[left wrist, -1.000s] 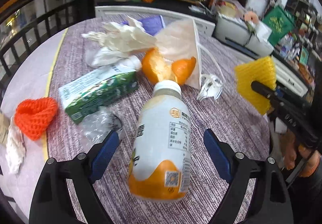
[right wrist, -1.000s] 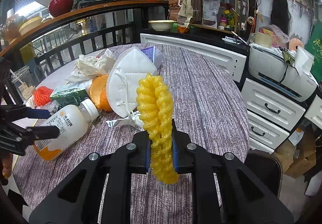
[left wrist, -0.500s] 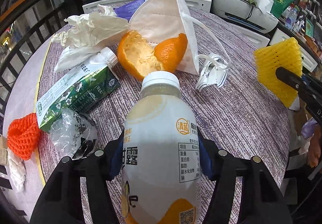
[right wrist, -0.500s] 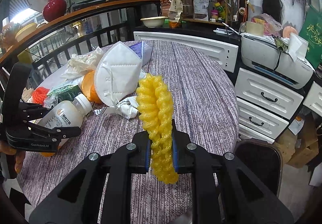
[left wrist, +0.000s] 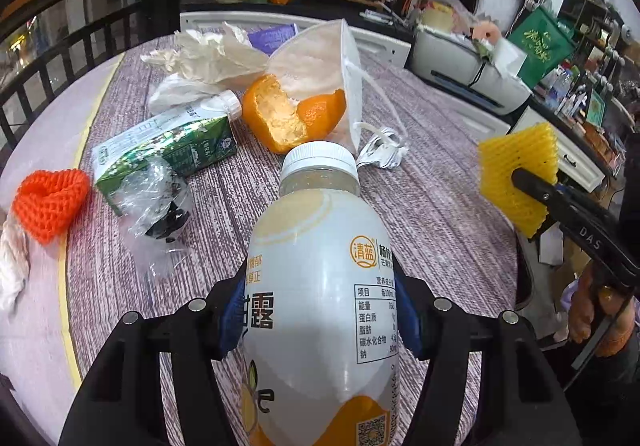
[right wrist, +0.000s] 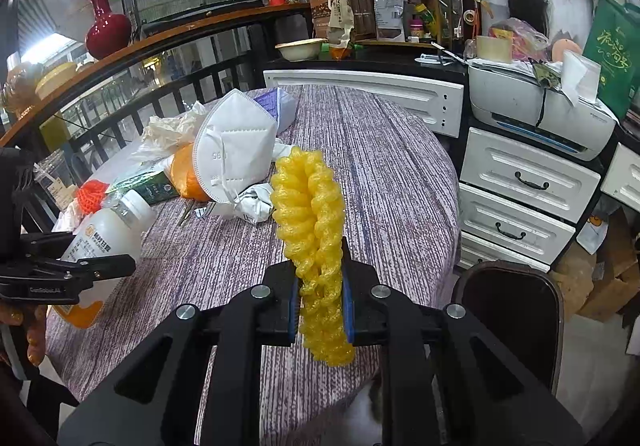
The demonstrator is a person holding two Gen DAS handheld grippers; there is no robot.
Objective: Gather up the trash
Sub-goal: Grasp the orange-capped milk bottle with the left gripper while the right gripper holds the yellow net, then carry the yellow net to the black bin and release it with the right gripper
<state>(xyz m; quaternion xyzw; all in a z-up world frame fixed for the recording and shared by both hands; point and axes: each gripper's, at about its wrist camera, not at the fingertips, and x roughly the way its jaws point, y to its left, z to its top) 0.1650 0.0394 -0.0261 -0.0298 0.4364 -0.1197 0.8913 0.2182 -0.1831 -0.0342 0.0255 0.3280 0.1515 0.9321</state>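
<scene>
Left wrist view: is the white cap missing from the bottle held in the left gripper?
No. The bottle between the pads of the left gripper has its white cap on its neck.

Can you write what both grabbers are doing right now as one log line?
left gripper: shut on white bottle | right gripper: shut on yellow foam net | table: mask, orange peel, carton left

Bottle (left wrist: 320,310): round orange logo reading 清蓝; large black character 露; nutrition table with 项目, 能量, 蛋白质, 脂肪, 碳水化合物, 钠; QR code near the base. Right gripper (left wrist: 520,181): white letters "DAS" on the black arm. Face mask (right wrist: 234,149): embossed "95", seen inverted. Green bag (right wrist: 612,57): gold brush characters, not legible.
</scene>
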